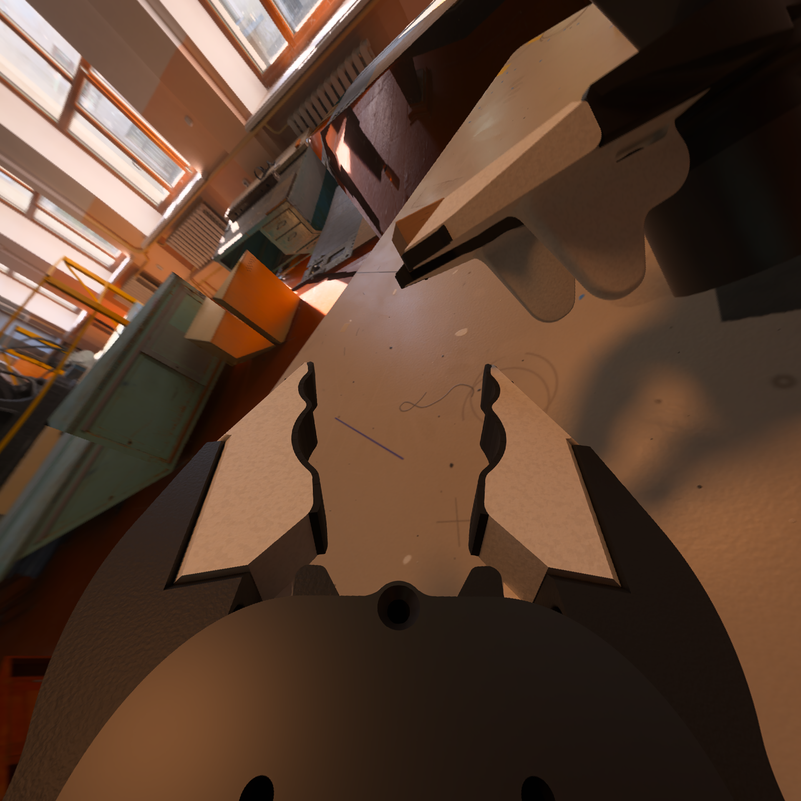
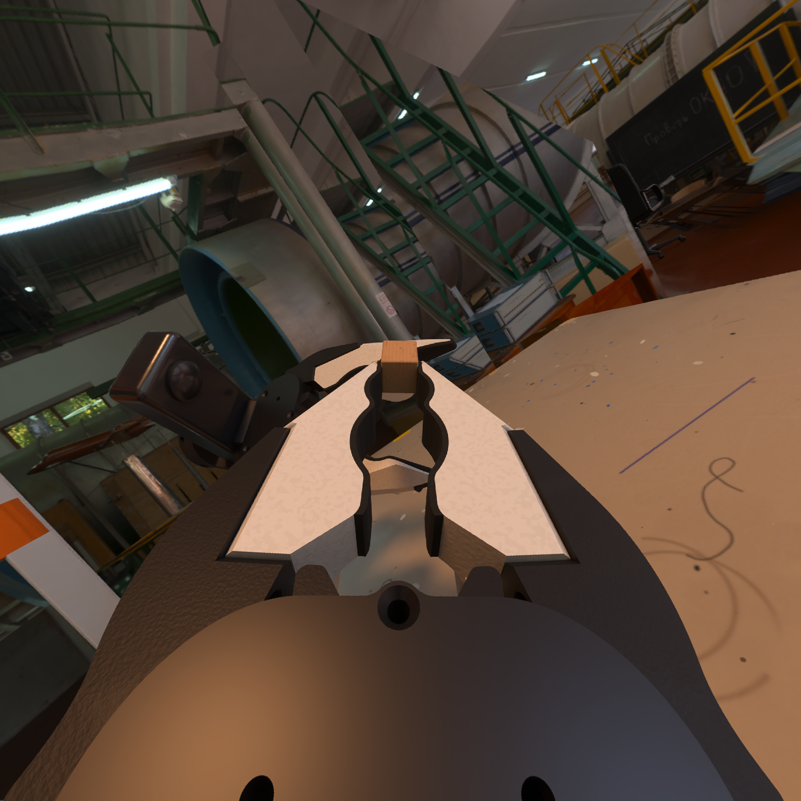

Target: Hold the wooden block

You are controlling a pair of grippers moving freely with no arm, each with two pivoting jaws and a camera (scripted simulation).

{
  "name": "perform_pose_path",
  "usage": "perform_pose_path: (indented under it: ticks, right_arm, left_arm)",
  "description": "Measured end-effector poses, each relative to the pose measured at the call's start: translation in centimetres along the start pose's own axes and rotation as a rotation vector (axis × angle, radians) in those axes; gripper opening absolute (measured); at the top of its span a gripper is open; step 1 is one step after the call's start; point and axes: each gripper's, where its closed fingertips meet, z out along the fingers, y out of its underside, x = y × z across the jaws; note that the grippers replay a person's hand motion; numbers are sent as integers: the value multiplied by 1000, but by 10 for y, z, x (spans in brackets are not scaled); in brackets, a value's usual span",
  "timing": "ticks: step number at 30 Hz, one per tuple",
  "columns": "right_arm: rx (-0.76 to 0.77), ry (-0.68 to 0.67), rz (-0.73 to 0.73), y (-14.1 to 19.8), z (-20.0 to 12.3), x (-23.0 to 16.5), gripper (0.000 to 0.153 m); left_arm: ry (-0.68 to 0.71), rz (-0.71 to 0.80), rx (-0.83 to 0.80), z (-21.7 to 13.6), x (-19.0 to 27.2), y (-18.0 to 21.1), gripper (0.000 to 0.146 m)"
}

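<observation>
The wooden block [image 2: 398, 372] is a small tan cube. My right gripper [image 2: 398, 366] is shut on it, pinching it at the very fingertips, off the tan table [image 2: 650, 390]. My left gripper [image 1: 398, 377] is open and empty, with only bare table [image 1: 433, 320] between its fingers. In the left wrist view the right gripper [image 1: 411, 255] hangs ahead at the upper right, with a tan face of the block [image 1: 416, 223] showing at its tip. In the right wrist view the left gripper's dark body [image 2: 182, 385] sits just beyond the block to the left, its pale fingers [image 2: 433, 345] behind the block.
The table carries pencil scribbles [image 2: 719, 511], a thin blue line [image 1: 368, 437] and paint specks. Its edge runs along the left of the left wrist view, with workshop cabinets [image 1: 130, 390] beyond. Green stairs [image 2: 455, 182] and large ducts stand far behind.
</observation>
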Motion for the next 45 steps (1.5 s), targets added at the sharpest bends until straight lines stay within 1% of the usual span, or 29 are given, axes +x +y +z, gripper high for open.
perform_pose_path:
  ticks: [5, 7, 9, 11, 14, 18, 19, 20, 23, 25, 27, 32, 33, 34, 36, 39, 41, 43, 45]
  right_arm:
    - [-38, 32, -25, 7, 5, 2, 14]
    - [-35, 44, -32, 8, 7, 2, 14]
    - [-48, 63, -50, 9, 7, 3, 14]
    - [-23, 55, -14, 6, 6, 3, 14]
    - [3, 52, 34, 5, 4, 7, 14]
    - [-52, 112, -69, 4, 2, 6, 14]
    - [-45, 108, -70, 2, 2, 5, 14]
    - [-24, 90, -45, 0, 2, 3, 14]
    - [92, -2, 116, -8, 0, 1, 14]
    - [125, -15, 168, -9, -1, 3, 14]
    - [119, 1, 175, -7, -1, 6, 14]
    - [68, 71, 116, -1, -3, 14, 14]
    - [47, 89, 79, 0, -3, 15, 14]
    - [30, 109, 37, 0, -4, 16, 14]
    - [45, 98, 30, -3, -4, 14, 14]
    - [79, 57, 79, -4, -4, 12, 14]
    - [103, 32, 111, -5, -4, 11, 14]
    - [84, 46, 81, -5, -4, 10, 14]
    - [73, 58, 64, -4, -4, 11, 14]
  left_arm:
    - [3, -80, -9, 3, -1, 2, 76]
    - [-22, -69, -25, 4, -3, 5, 74]
    - [-13, -61, -47, 4, -3, 7, 74]
    - [-8, -32, -52, 5, -5, 6, 74]
    - [-34, 53, -115, 8, -8, 8, 73]
    - [-61, 70, -131, 9, -9, 8, 73]
    - [-61, 59, -118, 9, -9, 6, 73]
    - [-64, 53, -103, 8, -10, 3, 72]
    - [-56, 21, -56, 7, -9, -6, 72]
    - [-79, 42, -68, 9, -10, -5, 71]
    - [-90, 56, -85, 11, -9, -2, 71]
    - [-105, 85, -139, 13, -7, 7, 70]
    - [-90, 64, -137, 13, -5, 8, 70]
    - [-41, -9, -119, 14, -1, 7, 69]
    - [84, -206, -45, 13, 7, 1, 68]
    - [85, -182, -43, 11, 6, -1, 67]
    - [104, -203, -31, 10, 7, -3, 67]
    - [148, -262, -9, 9, 8, -4, 67]
    - [138, -245, -18, 10, 8, -2, 67]
